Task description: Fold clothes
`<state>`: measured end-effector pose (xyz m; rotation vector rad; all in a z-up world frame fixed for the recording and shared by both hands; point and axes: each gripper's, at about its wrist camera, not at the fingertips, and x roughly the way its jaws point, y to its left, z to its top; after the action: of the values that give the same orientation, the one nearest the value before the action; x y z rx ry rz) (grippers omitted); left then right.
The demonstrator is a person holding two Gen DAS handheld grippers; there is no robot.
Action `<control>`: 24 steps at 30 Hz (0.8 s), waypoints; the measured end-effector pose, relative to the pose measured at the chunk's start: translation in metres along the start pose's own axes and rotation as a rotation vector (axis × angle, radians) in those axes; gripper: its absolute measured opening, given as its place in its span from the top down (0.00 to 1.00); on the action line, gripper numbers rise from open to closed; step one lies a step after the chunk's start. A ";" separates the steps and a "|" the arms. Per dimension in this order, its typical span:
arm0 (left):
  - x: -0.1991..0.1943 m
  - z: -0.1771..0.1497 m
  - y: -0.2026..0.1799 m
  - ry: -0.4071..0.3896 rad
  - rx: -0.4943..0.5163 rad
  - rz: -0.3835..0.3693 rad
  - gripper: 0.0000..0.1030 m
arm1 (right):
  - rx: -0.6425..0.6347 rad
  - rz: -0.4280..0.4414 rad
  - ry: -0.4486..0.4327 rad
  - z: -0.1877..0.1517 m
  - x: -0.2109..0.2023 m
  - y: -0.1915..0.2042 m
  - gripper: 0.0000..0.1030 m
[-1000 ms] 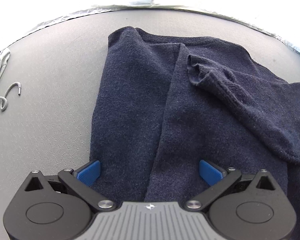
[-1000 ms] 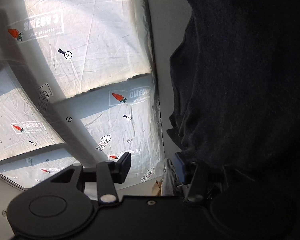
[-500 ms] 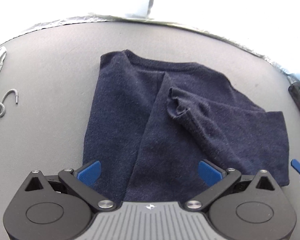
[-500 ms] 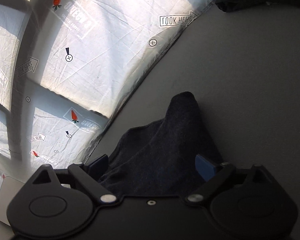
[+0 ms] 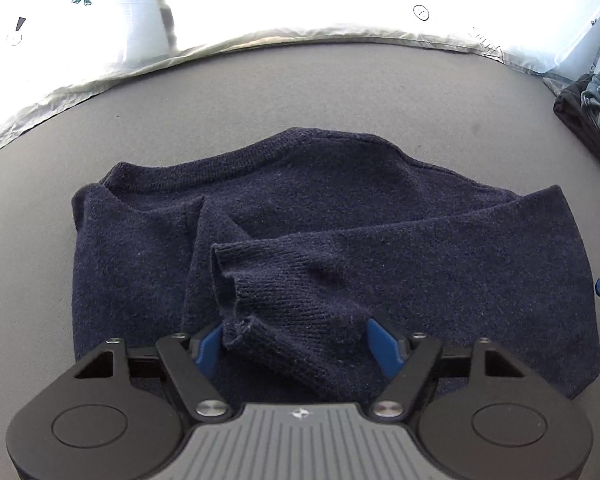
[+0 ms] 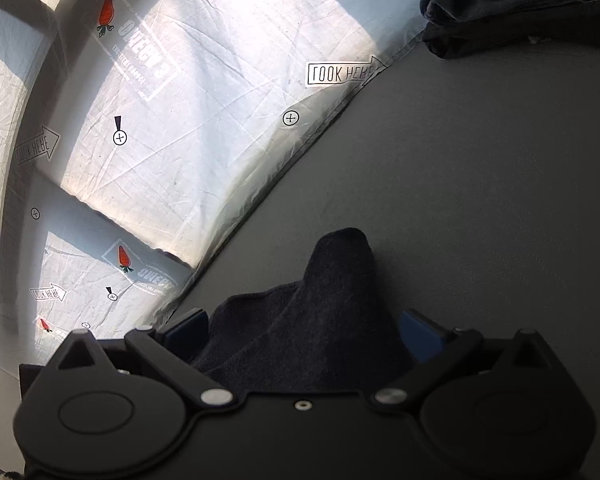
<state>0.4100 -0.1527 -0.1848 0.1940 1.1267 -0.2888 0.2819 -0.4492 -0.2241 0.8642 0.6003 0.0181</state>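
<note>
- Sweater (image 5: 340, 240), navy knit, lies partly folded on the grey counter (image 5: 260, 100), directly ahead of and beneath the left gripper (image 5: 296, 338).
- Left gripper: its jaws are closing, with the ribbed cuff of a sleeve (image 5: 300, 312) lying between the blue pads; the left pad is just beside the cuff's edge, the right pad looks slightly clear of the knit.
- Right gripper (image 6: 306, 332): jaws spread wide, a dark fold of the sweater (image 6: 320, 320) lying loose between them and touching neither pad.
- Beyond the left gripper, the neckline sits at the far side of the sweater.
- Far right of the left gripper, a stack of folded clothes (image 5: 592, 108) sits at the counter's edge.
- Past the counter, a white printed sheet (image 6: 180, 100) shows carrots and arrows.
</note>
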 end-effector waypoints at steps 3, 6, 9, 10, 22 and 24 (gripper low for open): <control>-0.008 -0.001 -0.007 -0.054 0.035 0.014 0.65 | -0.034 -0.015 0.012 -0.004 -0.002 0.005 0.00; -0.022 -0.002 -0.007 -0.110 0.051 0.022 0.91 | -0.050 -0.023 0.005 -0.007 -0.006 0.010 0.00; -0.038 -0.004 -0.003 -0.178 0.045 0.037 0.91 | -0.062 -0.033 -0.013 -0.008 -0.012 0.018 0.00; -0.045 -0.004 -0.001 -0.204 0.042 0.037 0.91 | -0.072 -0.035 -0.020 -0.008 -0.015 0.022 0.00; -0.128 0.015 0.047 -0.491 -0.047 0.070 0.92 | -0.218 -0.123 -0.046 -0.040 -0.050 0.070 0.00; -0.141 0.020 0.065 -0.531 -0.072 0.070 0.92 | -0.237 -0.136 -0.030 -0.053 -0.052 0.081 0.00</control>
<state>0.3921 -0.0787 -0.0482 0.0844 0.6017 -0.2191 0.2296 -0.3717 -0.1669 0.5919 0.6139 -0.0457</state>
